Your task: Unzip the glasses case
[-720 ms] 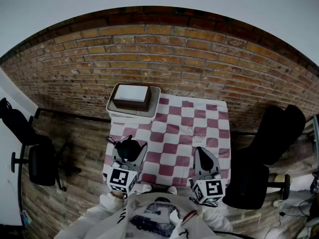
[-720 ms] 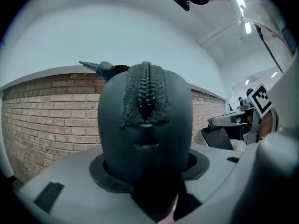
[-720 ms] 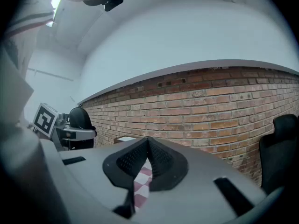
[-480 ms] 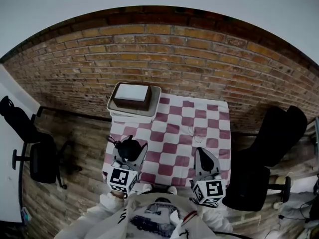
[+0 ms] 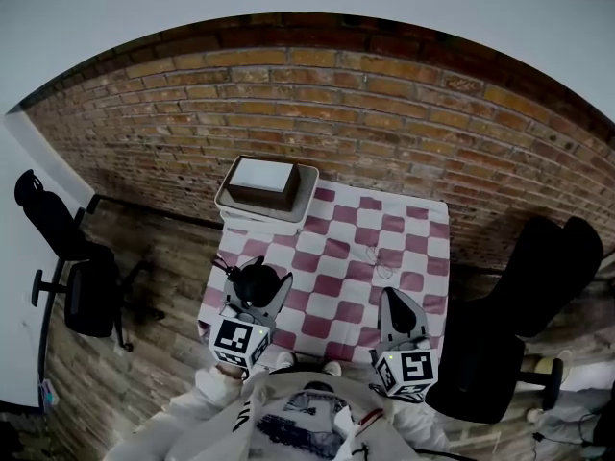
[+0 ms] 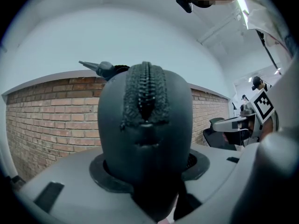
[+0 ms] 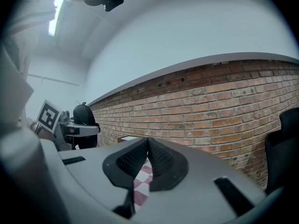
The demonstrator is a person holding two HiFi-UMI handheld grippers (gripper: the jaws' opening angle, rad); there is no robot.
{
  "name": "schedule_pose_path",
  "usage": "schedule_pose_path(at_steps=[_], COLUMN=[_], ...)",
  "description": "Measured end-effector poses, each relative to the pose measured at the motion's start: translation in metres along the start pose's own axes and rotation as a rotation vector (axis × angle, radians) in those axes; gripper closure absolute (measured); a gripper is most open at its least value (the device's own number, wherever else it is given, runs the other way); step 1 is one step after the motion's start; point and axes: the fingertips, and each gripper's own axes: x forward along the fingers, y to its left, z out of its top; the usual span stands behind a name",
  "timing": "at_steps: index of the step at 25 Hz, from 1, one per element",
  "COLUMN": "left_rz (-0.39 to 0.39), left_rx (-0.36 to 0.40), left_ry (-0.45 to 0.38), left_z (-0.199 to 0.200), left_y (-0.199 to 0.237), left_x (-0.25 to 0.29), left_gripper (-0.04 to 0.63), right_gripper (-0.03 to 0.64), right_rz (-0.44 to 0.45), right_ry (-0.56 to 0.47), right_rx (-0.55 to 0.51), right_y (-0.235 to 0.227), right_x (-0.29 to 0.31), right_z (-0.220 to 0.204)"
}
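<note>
A black glasses case [image 5: 256, 279] is held over the near left part of the checked table, with my left gripper [image 5: 257, 288] shut on it. In the left gripper view the case [image 6: 145, 120] stands on end between the pads, its zip [image 6: 145, 85] facing the camera. The zip pull [image 6: 100, 68] sticks out at the case's upper left. My right gripper [image 5: 389, 294] hovers over the near right of the table, apart from the case. Its jaws [image 7: 147, 146] are shut with nothing between them.
A pink and white checked cloth [image 5: 336, 257] covers the small table. At its far left corner a tray [image 5: 231, 209] holds a brown box [image 5: 261, 182]. A small thin wiry thing [image 5: 375, 255] lies mid-right. Black office chairs stand left [image 5: 82, 291] and right [image 5: 538, 277]; a brick wall is behind.
Only the head view has shifted a little. Both grippers keep their places over the table, and the case stays in the left one.
</note>
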Motion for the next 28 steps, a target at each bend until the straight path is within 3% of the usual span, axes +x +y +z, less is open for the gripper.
schedule_pose_path(at_steps=[7, 16, 28], left_rz=[-0.035, -0.074, -0.135], left_rx=[-0.094, -0.143, -0.326], left_ry=[-0.030, -0.036, -0.084], left_z=[0.016, 0.021, 0.024], left_y=[-0.018, -0.022, 0.019], left_x=[0.004, 0.005, 0.012], left_gripper=[0.339, 0.339, 0.339], right_gripper=[0.602, 0.602, 0.601], right_rz=[0.056, 0.106, 0.145], right_ry=[0.001, -0.003, 0.005], right_rx=[0.006, 0.016, -0.036], right_y=[-0.007, 0.005, 0.050], right_x=[-0.005, 0.002, 0.037], right_z=[0.000, -0.002, 0.004])
